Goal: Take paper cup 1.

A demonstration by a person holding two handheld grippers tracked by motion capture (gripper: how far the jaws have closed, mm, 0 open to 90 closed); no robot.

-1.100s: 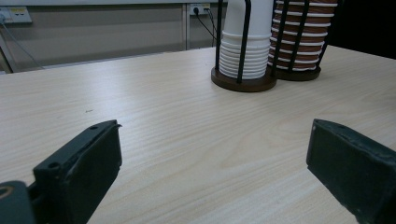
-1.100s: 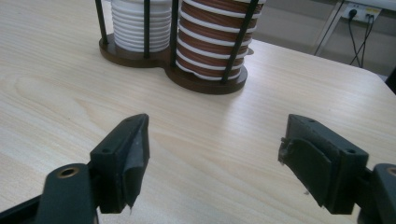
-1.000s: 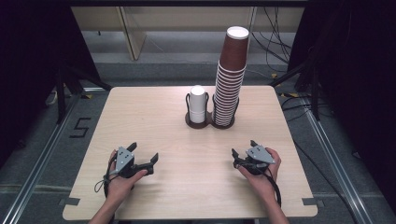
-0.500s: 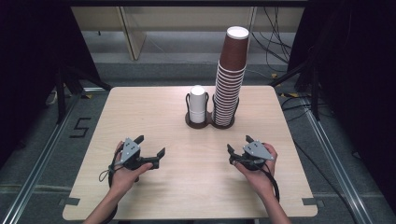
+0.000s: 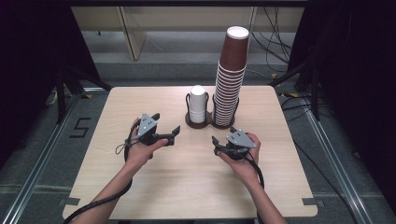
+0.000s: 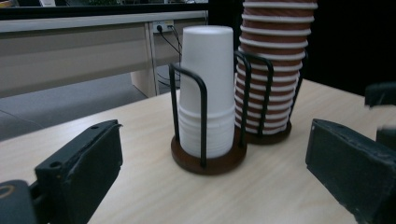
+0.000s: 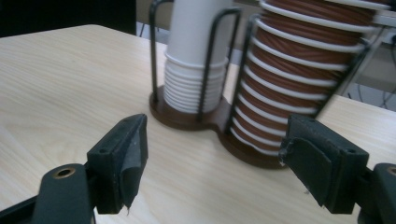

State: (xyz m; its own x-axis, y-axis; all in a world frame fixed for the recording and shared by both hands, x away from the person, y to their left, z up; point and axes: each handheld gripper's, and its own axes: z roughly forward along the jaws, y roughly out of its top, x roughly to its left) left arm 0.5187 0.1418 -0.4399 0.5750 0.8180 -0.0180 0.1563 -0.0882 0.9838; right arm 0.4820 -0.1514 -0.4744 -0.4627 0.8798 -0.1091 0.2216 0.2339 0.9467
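Brown cups (image 5: 229,77) tower in my rack (image 5: 211,122) at the table's (image 5: 140,186) far middle, a short white stack (image 5: 198,103) beside them. Pale wood, dark room, grey floor. My left gripper (image 5: 165,128) gapes empty; my right (image 5: 216,143), also empty, has been narrowing.

Short white cup stack (image 5: 198,103) and tall brown cup stack (image 5: 228,84), upright in adjoining holders
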